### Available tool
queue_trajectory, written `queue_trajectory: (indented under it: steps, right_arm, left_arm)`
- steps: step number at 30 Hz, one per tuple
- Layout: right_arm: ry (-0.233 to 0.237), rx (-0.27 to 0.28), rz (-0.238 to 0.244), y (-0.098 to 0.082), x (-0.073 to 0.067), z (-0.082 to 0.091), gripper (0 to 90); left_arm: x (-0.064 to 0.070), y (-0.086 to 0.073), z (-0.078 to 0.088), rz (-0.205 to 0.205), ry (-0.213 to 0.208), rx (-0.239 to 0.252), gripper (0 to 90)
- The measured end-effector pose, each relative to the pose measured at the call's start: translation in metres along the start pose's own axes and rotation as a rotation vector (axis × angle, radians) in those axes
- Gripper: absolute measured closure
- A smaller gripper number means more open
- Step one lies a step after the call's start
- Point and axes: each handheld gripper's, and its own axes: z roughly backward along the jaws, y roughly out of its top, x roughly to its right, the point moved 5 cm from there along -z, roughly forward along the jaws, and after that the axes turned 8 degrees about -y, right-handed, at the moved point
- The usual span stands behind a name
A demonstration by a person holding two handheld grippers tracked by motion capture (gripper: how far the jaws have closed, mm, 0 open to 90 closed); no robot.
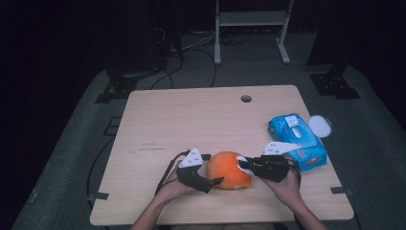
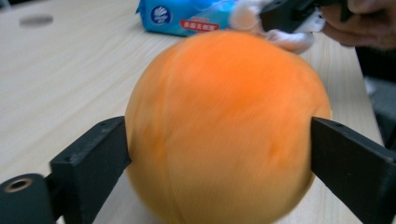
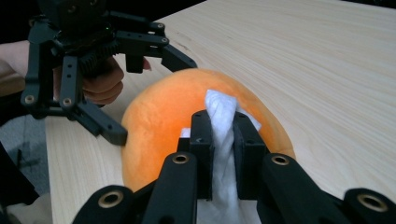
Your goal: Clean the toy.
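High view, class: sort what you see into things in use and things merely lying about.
In use: round orange fruit, held between the left gripper jaws; crumpled white wipe, clamped in the right gripper jaws against it.

Lying about: blue wet-wipe packet; small white round lid.

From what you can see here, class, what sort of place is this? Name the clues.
Probably a lab or recording studio, not a home: a lone wooden table stands in a dark room on grey floor, cables trail across the floor behind it, and a white metal stand sits at the back.
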Motion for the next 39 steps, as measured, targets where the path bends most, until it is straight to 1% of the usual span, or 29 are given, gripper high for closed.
queue_trajectory:
  steps: [1,2,4,6,7,8,9,10,11,13,14,15,16,18,20,21,22,23,24,26,27,28,29,31,32,34,35,37,39]
  right_arm:
    - [-0.002,-0.001,-0.013,-0.001,0.003,0.001,79.8]
    - [-0.008,-0.001,-0.013,-0.001,0.003,0.002,79.8]
    - [-0.009,0.0,-0.015,0.002,-0.001,0.001,79.8]
    - [-0.014,0.011,0.035,0.008,-0.012,0.001,79.8]
    - [0.006,0.023,0.041,0.011,-0.018,0.001,79.8]
    - [0.012,0.026,0.059,0.013,-0.022,0.001,79.7]
    - [0.002,0.025,0.086,0.016,-0.023,0.001,79.5]
    - [-0.007,0.019,0.099,0.017,-0.022,0.002,79.4]
    - [-0.009,0.017,0.09,0.017,-0.019,0.002,79.4]
    - [-0.038,-0.003,0.079,0.013,-0.01,0.004,79.7]
    - [-0.042,-0.013,0.061,0.01,-0.005,0.004,79.7]
    - [-0.035,-0.014,0.035,0.008,-0.001,0.005,79.8]
    - [-0.035,-0.013,0.024,0.007,0.001,0.005,79.8]
    - [-0.035,0.002,0.036,0.011,-0.003,0.006,79.9]
    - [-0.011,0.016,0.071,0.017,-0.016,0.004,79.8]
    - [0.003,0.025,0.099,0.02,-0.023,0.002,79.7]
    - [0.012,0.018,0.125,0.022,-0.031,0.0,79.6]
    - [0.006,0.013,0.141,0.022,-0.033,0.0,79.5]
    - [0.0,0.009,0.148,0.022,-0.033,0.001,79.5]
    - [-0.005,0.008,0.138,0.02,-0.026,0.003,79.7]
    - [-0.01,0.002,0.124,0.018,-0.021,0.004,79.7]
    - [-0.005,0.002,0.102,0.016,-0.016,0.005,79.8]
    - [-0.001,0.003,0.085,0.016,-0.014,0.006,79.7]
    - [-0.004,0.01,0.061,0.015,-0.007,0.008,79.7]
    - [-0.004,0.01,0.057,0.016,-0.006,0.008,79.6]
    - [-0.015,0.01,0.066,0.016,-0.009,0.006,79.7]
    - [-0.018,0.012,0.085,0.017,-0.013,0.005,79.7]
    - [-0.027,0.019,0.131,0.02,-0.024,0.004,79.8]
    - [0.02,0.032,0.157,0.023,-0.039,0.003,79.9]
  left_arm:
    - [0.0,-0.001,0.0,0.004,-0.013,-0.002,8.1]
    - [0.002,0.0,0.0,-0.007,-0.012,-0.003,12.5]
    - [0.005,0.004,0.0,-0.033,0.009,-0.021,16.7]
    - [0.01,0.008,-0.001,-0.061,0.018,-0.026,18.4]
    - [0.012,0.008,-0.002,-0.08,0.021,-0.031,18.4]
    - [0.013,0.009,-0.003,-0.089,0.023,-0.031,18.4]
    - [0.014,0.009,-0.003,-0.091,0.022,-0.031,18.3]
    - [0.013,0.009,-0.002,-0.085,0.018,-0.025,18.1]
    - [0.01,0.008,-0.002,-0.073,0.017,-0.02,16.2]
    - [0.003,0.004,-0.002,-0.027,0.021,-0.016,9.3]
    - [0.0,0.003,-0.002,-0.004,0.022,-0.008,6.7]
    - [-0.001,0.002,-0.003,0.016,0.009,-0.004,5.5]
    - [0.0,0.002,-0.003,0.024,-0.004,-0.002,7.4]
    - [0.005,0.007,-0.004,0.006,0.003,-0.012,14.6]
    - [0.014,0.014,-0.006,-0.033,0.023,-0.025,18.9]
    - [0.019,0.016,-0.008,-0.057,0.029,-0.038,19.6]
    - [0.021,0.017,-0.008,-0.068,0.031,-0.047,19.6]
    - [0.023,0.017,-0.008,-0.075,0.035,-0.052,19.5]
    - [0.022,0.017,-0.007,-0.074,0.029,-0.044,19.1]
    - [0.019,0.016,-0.004,-0.069,0.017,-0.023,15.3]
    - [0.016,0.015,-0.003,-0.062,0.018,-0.016,12.1]
    - [0.014,0.014,-0.003,-0.047,0.025,-0.012,8.9]
    - [0.009,0.011,-0.003,-0.001,0.024,-0.01,6.8]
    - [0.006,0.007,-0.006,0.043,-0.004,-0.007,7.4]
    - [0.007,0.006,-0.007,0.047,-0.027,-0.004,13.4]
    - [0.009,0.006,-0.009,0.035,-0.014,-0.009,20.2]
    - [0.011,0.008,-0.009,0.026,-0.009,-0.012,24.0]
    - [0.016,0.013,-0.009,-0.001,0.004,-0.02,26.6]
    - [0.024,0.017,-0.01,-0.044,0.013,-0.028,28.2]
